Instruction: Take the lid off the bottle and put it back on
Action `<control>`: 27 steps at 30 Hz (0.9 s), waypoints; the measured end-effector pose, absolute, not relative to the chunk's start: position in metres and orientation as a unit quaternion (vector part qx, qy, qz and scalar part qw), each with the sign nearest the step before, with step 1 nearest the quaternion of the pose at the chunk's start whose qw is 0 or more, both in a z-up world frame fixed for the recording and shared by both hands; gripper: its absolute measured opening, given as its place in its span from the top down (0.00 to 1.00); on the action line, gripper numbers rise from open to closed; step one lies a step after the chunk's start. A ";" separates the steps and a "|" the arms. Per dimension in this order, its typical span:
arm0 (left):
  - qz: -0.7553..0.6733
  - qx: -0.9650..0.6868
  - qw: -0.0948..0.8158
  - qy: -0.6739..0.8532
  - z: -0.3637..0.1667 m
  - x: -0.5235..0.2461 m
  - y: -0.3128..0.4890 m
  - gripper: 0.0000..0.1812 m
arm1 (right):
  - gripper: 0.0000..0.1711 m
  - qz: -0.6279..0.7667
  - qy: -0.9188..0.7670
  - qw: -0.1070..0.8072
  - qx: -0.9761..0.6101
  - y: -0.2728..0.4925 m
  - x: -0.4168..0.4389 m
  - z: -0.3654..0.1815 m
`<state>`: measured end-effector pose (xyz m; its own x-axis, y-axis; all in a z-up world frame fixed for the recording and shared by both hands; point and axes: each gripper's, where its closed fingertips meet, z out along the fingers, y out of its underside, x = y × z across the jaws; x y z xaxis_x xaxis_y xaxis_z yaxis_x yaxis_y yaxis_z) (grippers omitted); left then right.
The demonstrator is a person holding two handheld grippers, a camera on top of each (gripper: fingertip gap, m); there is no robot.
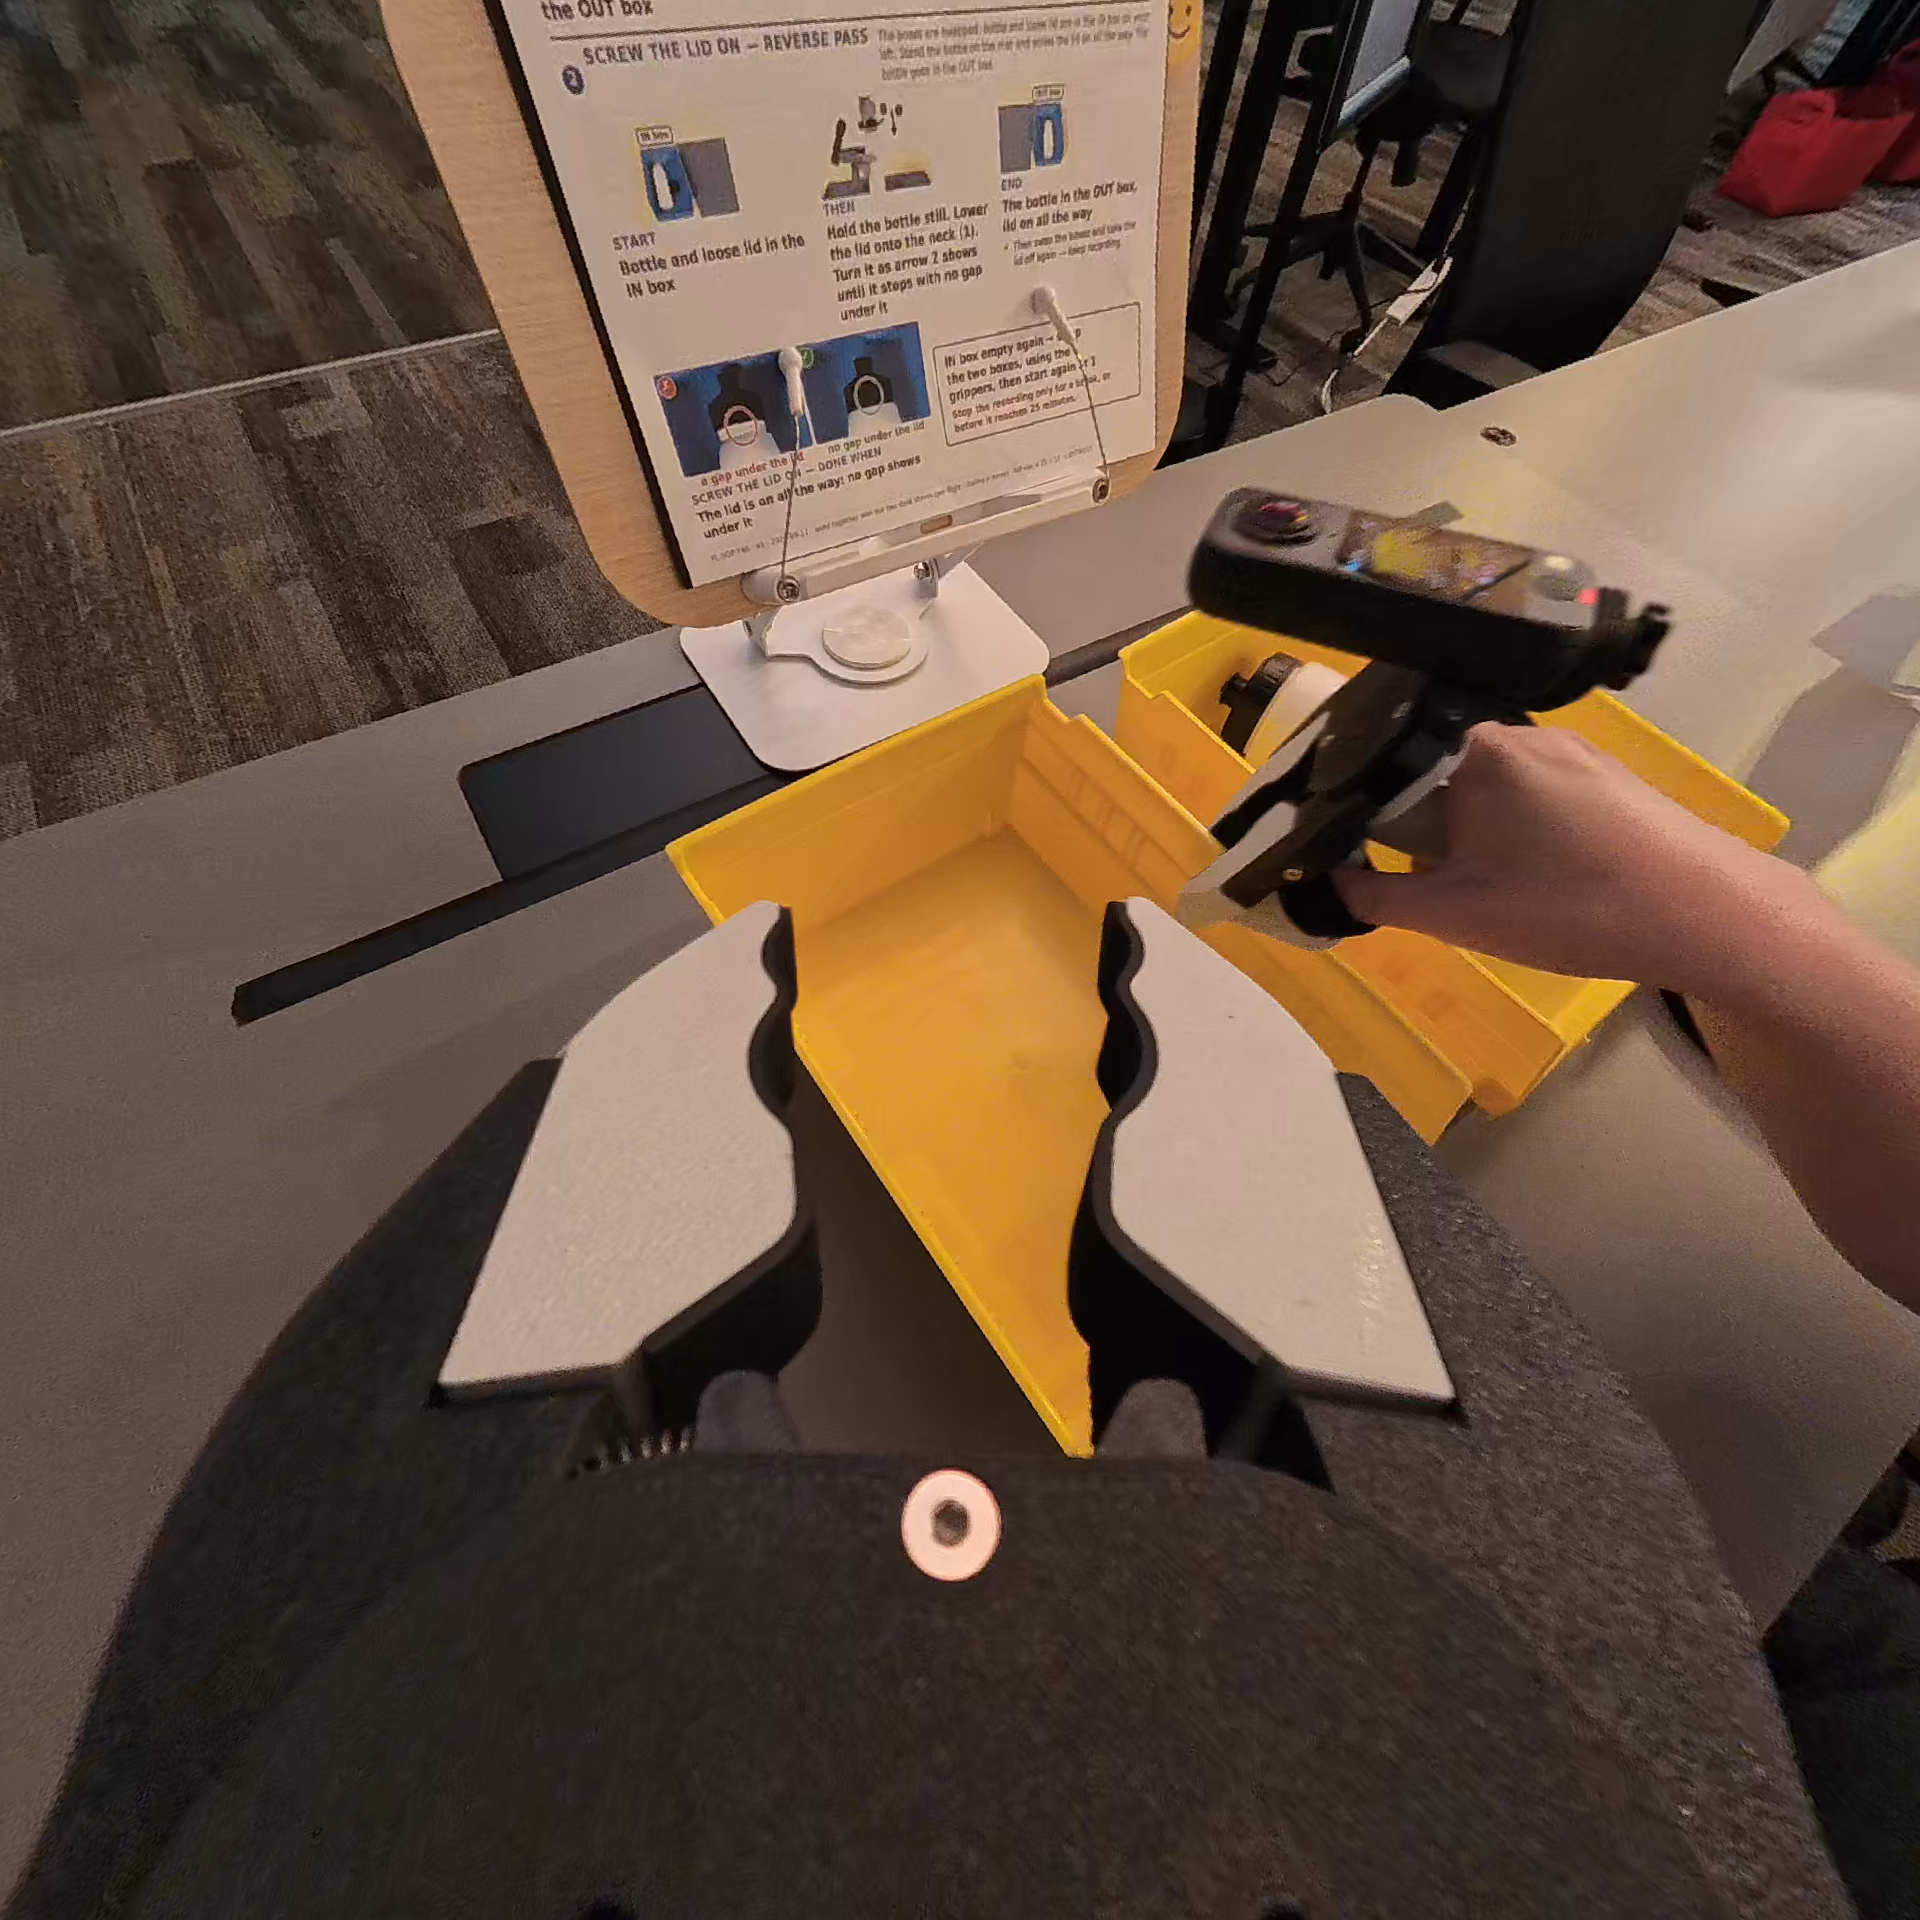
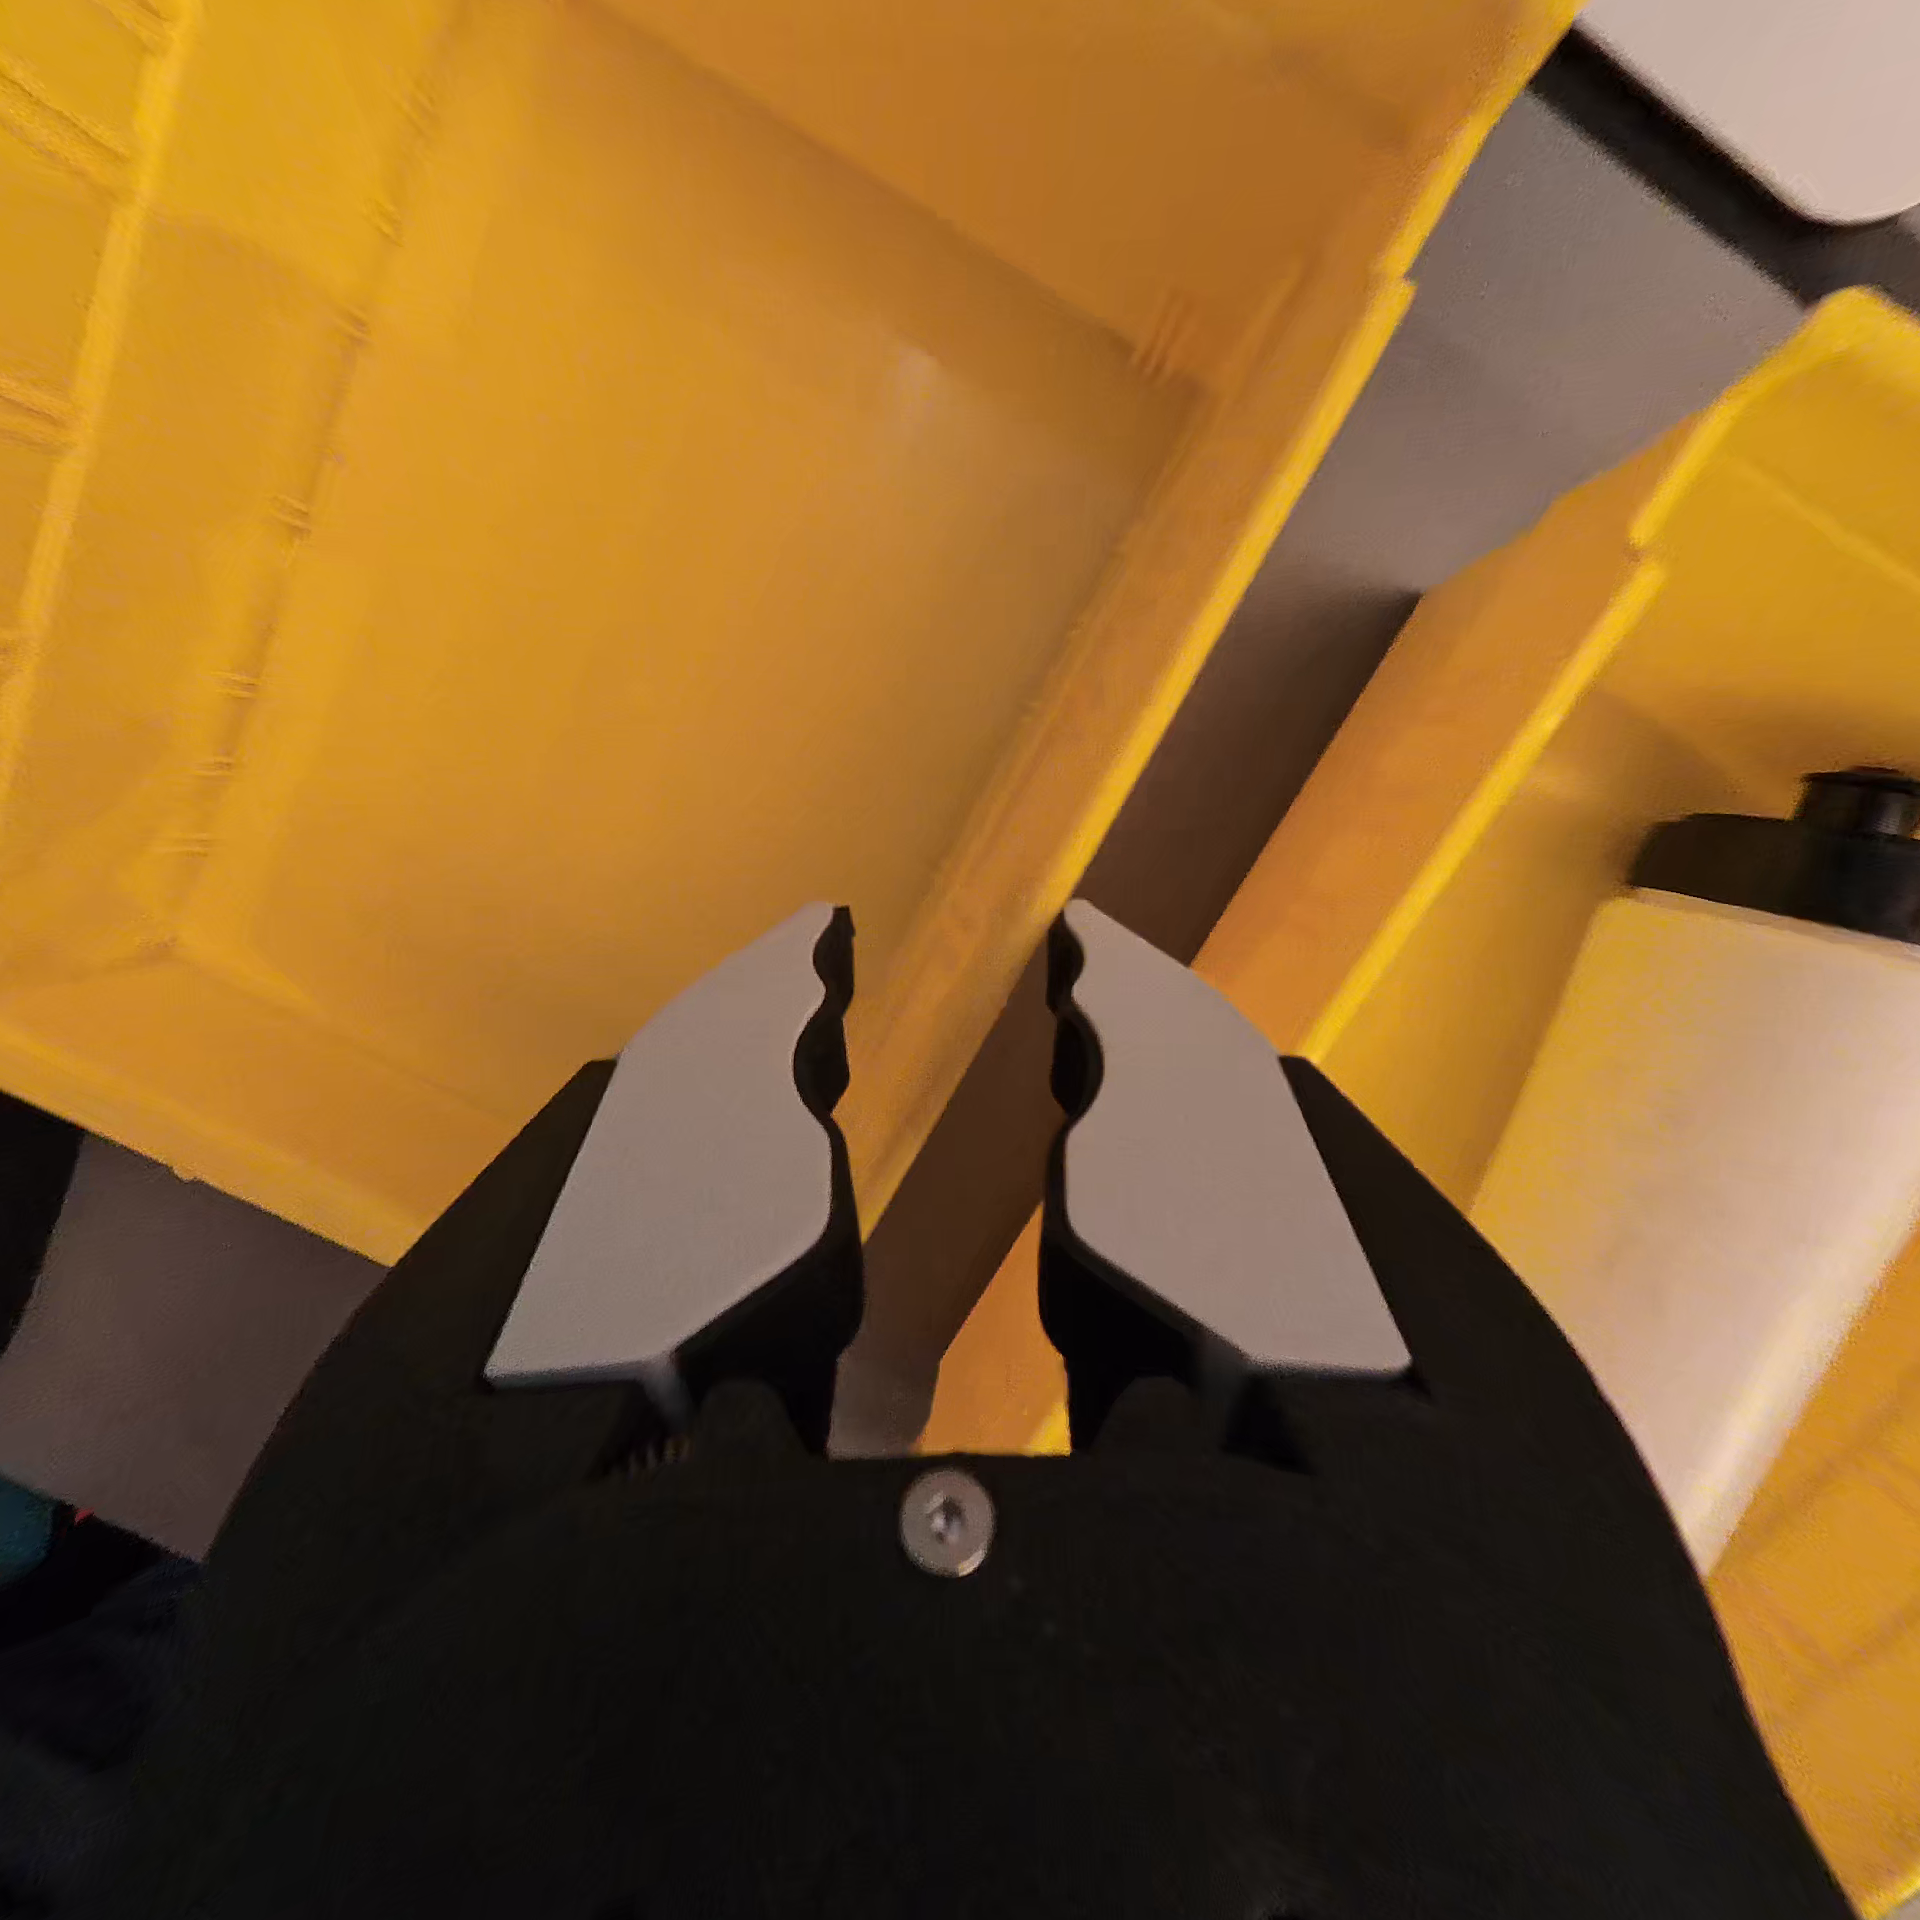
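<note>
Black tool (image 1: pixel 945 925), grey-faced fingers (image 1: pixel 665 1164)

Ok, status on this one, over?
Left claw open, empty. Right claw open, empty. White plastic bottle lying in right yellow bin, black lid on. Path clear.

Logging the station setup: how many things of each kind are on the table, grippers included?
Yellow bins: 2 (empty one, one holding the bottle)
Bottle with black lid: 1
Sheet stand: 1
Grippers: 2 (left, right)
Total: 6
</note>
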<state>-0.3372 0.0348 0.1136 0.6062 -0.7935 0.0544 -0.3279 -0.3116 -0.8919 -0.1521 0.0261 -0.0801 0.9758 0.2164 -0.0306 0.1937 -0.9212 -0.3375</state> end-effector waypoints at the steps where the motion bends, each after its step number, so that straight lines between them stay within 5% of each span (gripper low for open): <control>1: -0.255 -0.769 0.458 0.366 0.113 -0.337 0.034 0.69 | 0.79 0.027 -0.104 0.155 -0.982 0.028 -0.152 -0.086; 10: -0.259 -0.767 0.442 0.387 0.108 -0.328 0.028 0.69 | 0.79 0.045 -0.050 0.079 -0.995 0.048 -0.151 -0.118; 17: -0.252 -0.764 0.436 0.405 0.105 -0.321 0.022 0.70 | 0.95 0.063 -0.040 0.046 -0.996 0.054 -0.158 -0.131; 27: -0.265 -0.749 0.455 0.402 0.112 -0.306 0.023 0.69 | 0.97 0.103 0.009 -0.011 -0.995 0.054 -0.165 -0.129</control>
